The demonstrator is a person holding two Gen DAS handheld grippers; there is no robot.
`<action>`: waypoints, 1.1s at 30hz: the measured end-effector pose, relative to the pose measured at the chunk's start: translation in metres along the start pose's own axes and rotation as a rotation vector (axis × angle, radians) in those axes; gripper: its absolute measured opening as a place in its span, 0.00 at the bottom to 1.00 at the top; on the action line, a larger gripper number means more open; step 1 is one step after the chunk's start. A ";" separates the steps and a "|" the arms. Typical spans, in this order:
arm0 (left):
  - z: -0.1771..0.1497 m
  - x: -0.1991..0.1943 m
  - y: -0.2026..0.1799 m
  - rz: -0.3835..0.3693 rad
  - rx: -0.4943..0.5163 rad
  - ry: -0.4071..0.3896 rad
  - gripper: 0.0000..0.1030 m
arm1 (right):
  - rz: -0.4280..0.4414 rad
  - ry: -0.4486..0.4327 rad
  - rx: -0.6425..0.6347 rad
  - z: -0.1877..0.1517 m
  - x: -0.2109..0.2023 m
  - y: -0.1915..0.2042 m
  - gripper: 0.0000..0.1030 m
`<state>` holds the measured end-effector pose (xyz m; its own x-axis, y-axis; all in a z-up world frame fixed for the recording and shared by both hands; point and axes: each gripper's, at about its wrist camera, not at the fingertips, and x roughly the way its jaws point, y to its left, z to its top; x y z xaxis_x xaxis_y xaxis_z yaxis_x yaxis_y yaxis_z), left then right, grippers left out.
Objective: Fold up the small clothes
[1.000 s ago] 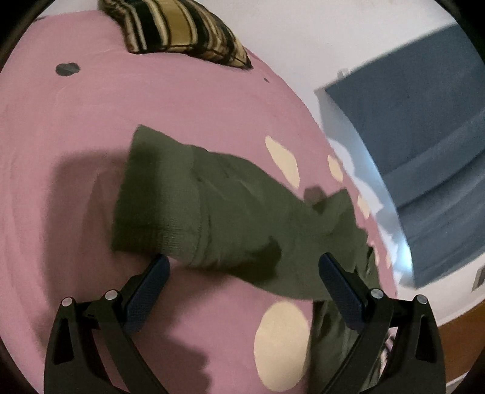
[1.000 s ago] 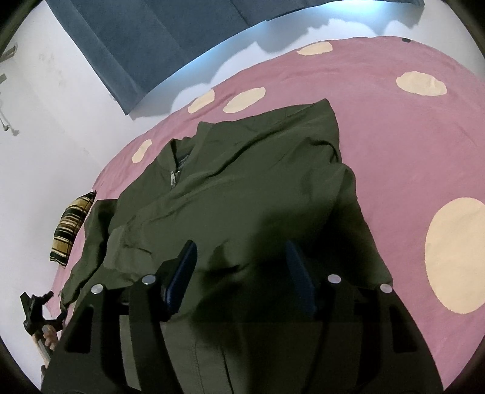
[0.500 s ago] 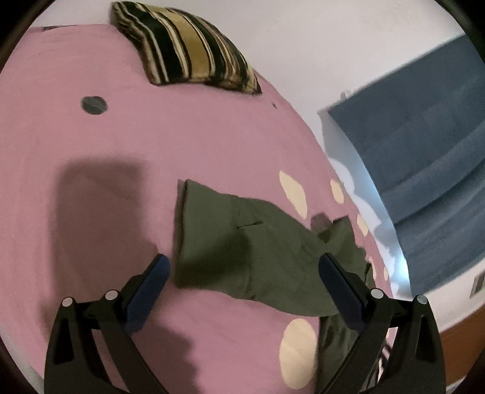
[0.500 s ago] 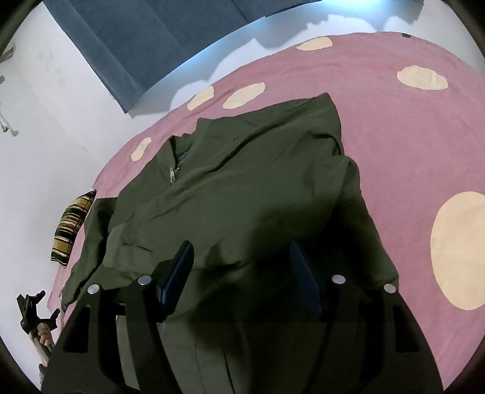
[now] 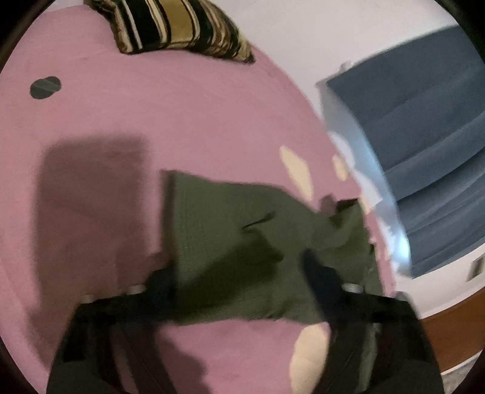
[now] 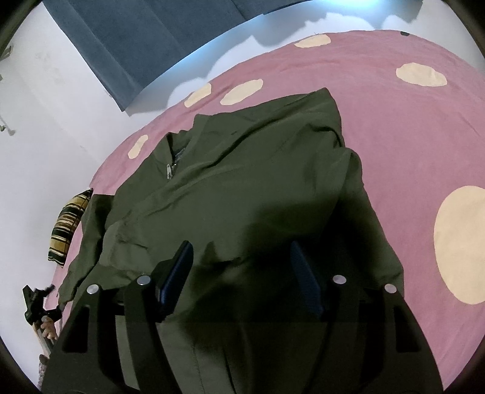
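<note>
An olive-green zip jacket [image 6: 242,169] lies spread on the pink bedsheet [image 6: 409,136], collar toward the far side. Its left sleeve [image 5: 230,230] stretches flat across the sheet, cuff end toward the left. My left gripper [image 5: 238,278] is low over that sleeve with its jaws closing. The sleeve lies between the blurred fingers [image 5: 315,272], and I see no pinch. My right gripper [image 6: 241,272] stands open above the jacket's lower body, with cloth beneath it. The left gripper [image 6: 39,300] also shows at the sleeve's end in the right wrist view.
A striped black-and-gold pillow [image 5: 175,27] sits at the bed's far edge against the white wall. A blue curtain [image 5: 418,127] hangs beyond the bed. Cream dots and one dark grey dot [image 5: 45,87] mark the sheet. Brown wood [image 5: 448,333] shows past the bed's right edge.
My left gripper has come closer over the sleeve and its fingers have narrowed around it; that view is now blurred. The right gripper and the jacket body have not moved.
</note>
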<state>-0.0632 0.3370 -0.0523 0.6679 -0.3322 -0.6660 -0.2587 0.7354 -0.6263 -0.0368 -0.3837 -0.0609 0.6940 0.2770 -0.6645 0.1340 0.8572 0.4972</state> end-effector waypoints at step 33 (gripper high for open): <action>-0.146 0.115 -0.445 -0.327 0.736 0.268 0.10 | 0.040 -0.051 0.062 0.006 -0.013 -0.005 0.65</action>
<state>0.0272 -0.1151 0.0904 0.4183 -0.6553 -0.6290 0.5004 0.7441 -0.4425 -0.0424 -0.3939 -0.0511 0.7346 0.2865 -0.6150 0.1479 0.8171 0.5573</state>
